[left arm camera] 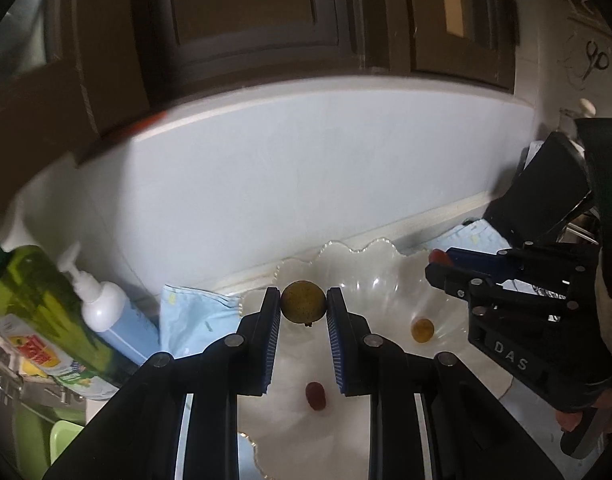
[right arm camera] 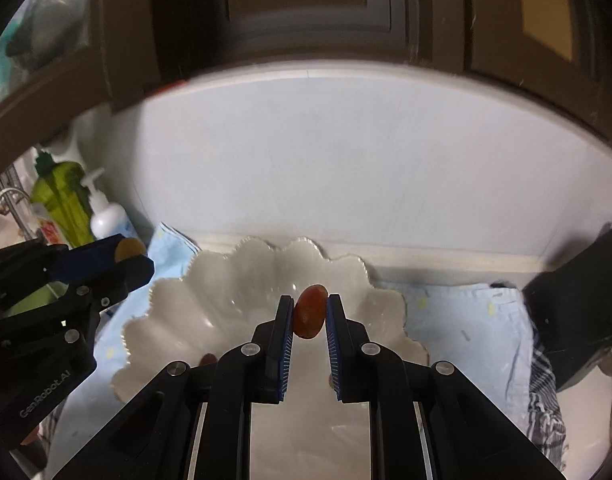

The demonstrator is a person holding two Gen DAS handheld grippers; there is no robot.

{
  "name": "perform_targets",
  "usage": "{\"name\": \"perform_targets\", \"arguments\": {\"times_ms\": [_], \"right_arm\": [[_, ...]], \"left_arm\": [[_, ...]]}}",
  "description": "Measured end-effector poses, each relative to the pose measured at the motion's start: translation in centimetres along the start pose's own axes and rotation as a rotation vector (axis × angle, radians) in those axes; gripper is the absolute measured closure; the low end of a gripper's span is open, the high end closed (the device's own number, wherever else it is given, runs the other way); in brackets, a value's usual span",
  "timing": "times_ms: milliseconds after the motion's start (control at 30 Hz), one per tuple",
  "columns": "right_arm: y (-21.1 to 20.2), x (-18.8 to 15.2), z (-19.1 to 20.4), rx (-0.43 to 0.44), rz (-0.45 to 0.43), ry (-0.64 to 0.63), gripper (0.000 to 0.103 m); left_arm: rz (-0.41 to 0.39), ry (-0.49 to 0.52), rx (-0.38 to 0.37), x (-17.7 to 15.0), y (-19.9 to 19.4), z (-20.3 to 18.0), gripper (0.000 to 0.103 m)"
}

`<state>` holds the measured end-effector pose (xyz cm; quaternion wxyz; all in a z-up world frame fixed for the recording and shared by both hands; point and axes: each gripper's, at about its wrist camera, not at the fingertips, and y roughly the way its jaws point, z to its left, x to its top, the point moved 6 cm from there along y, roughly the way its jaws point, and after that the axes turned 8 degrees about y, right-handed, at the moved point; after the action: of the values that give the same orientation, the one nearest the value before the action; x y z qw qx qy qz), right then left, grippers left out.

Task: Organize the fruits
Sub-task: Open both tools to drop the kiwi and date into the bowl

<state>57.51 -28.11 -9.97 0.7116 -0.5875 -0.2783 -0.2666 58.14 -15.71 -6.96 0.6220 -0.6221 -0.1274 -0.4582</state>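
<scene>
A white scalloped glass bowl (left arm camera: 370,264) sits on the counter by the wall; it also shows in the right wrist view (right arm camera: 233,280). My left gripper (left arm camera: 303,304) is shut on a round yellow-green fruit (left arm camera: 303,302) held above the bowl. My right gripper (right arm camera: 310,310) is shut on an oval red fruit (right arm camera: 309,312) above the bowl. In the left wrist view a small red fruit (left arm camera: 315,395) and a small orange fruit (left arm camera: 422,330) lie in the bowl. The right gripper (left arm camera: 440,262) shows at the right, the left gripper (right arm camera: 131,254) at the left.
A light blue cloth (right arm camera: 466,320) lies under the bowl. A green dish-soap bottle (left arm camera: 45,312) and a white pump bottle (left arm camera: 105,312) stand at the left by the sink. Dark cabinets (left arm camera: 245,20) hang above the pale wall.
</scene>
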Motion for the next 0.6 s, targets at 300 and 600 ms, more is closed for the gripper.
{"name": "perform_targets", "arguments": {"times_ms": [300,600], "right_arm": [[3.7,0.1,-1.0,-0.026,0.093,-0.008,0.085],[5.9,-0.4,-1.6,-0.036,0.156,-0.009,0.085]], "left_arm": [[0.087,-0.011,-0.030,-0.1,4.2,0.3,0.079],[0.147,0.011,-0.027,-0.3,6.8,0.2,0.069]]}}
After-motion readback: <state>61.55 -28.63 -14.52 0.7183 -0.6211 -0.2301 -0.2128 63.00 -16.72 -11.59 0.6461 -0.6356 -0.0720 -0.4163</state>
